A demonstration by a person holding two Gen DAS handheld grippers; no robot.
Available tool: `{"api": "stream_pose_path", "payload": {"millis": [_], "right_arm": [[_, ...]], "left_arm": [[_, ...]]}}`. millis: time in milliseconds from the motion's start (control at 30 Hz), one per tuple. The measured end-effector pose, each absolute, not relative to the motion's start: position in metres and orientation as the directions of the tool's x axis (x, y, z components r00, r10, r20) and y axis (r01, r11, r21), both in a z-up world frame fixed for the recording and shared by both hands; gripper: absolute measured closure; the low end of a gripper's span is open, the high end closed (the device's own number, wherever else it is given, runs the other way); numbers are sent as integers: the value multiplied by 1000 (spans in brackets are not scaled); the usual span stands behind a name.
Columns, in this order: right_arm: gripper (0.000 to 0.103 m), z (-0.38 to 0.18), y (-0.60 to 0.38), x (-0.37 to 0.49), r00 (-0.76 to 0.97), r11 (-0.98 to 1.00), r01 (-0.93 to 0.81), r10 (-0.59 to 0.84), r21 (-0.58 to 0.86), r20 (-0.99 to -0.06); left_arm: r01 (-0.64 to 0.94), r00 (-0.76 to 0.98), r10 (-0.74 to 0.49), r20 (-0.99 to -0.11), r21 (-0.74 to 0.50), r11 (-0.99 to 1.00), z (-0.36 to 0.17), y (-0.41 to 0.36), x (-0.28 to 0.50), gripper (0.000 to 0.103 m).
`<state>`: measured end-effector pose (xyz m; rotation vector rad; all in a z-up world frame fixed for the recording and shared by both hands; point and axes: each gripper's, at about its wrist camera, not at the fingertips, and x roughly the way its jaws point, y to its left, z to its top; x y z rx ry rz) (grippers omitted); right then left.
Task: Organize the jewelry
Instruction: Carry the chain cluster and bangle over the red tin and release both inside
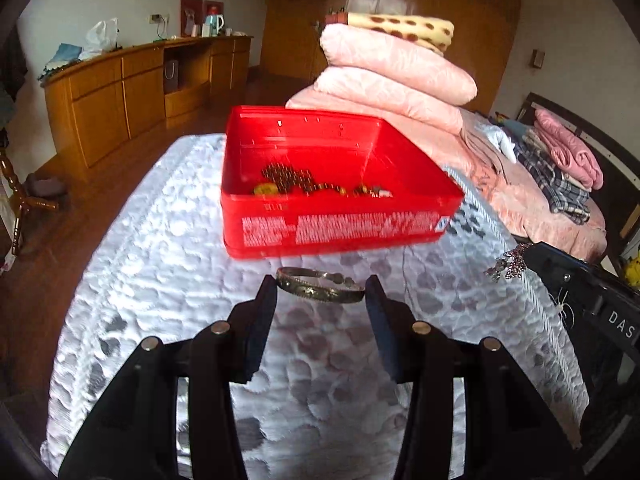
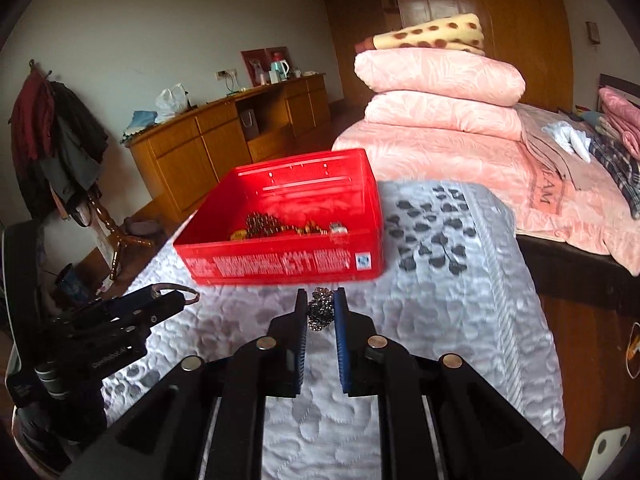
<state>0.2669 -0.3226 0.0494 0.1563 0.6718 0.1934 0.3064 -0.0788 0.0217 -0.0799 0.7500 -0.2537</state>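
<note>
Jewelry is in transit at this moment: a metal bangle is pinched between the pads of the left hand-held gripper, jaws at a middling width, and a sparkly beaded piece is clamped in the narrow jaws of the right hand-held gripper. Both are clear of the white quilted surface, just short of the red box, which already holds beads and small items.

Risks noted:
- The bangle is held only at its two opposite edges; a slight tilt or jolt could let it pivot out and drop short of the box.
- The beaded piece dangles loosely and may snag on the pads at release.
- The box sits near the surface's far edge, so a nudge from either gripper could shift it.
</note>
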Motion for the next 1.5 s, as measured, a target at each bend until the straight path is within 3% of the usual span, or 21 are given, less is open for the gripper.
{"api": "stream_pose_path", "payload": {"millis": [200,233,267,300,567,633,733,767,1033,1500], "right_arm": [[90,62,-317,296,778,971,-137,229,198,-585],[90,65,-316,302,779,970,-137,230,198,-583],[90,67,-316,308,781,970,-139,231,199,-581],[90,70,-314,316,781,969,-144,236,201,-578],[90,71,-301,382,752,957,-174,283,234,-596],[90,69,-301,385,755,954,-178,289,240,-589],[90,64,-304,380,755,950,-187,302,250,-582],[90,61,-306,379,754,948,-187,306,256,-582],[90,57,-305,374,749,944,-195,318,266,-580],[90,57,-302,366,749,934,-224,348,278,-565]], "left_arm": [[184,739,-232,-633,-141,973,44,-77,331,59],[183,743,-231,-629,-140,973,48,-75,335,63],[190,743,-238,-626,-144,971,51,-76,341,84],[193,739,-243,-628,-148,970,53,-76,346,86],[175,747,-251,-615,-183,967,75,-75,408,86],[178,749,-253,-612,-182,967,78,-71,407,80],[183,765,-246,-595,-165,969,75,-59,392,36],[179,770,-240,-592,-161,971,72,-54,387,33],[72,691,-215,-691,-230,971,17,-11,366,29],[133,594,-117,-796,-46,990,-28,-74,372,22]]}}
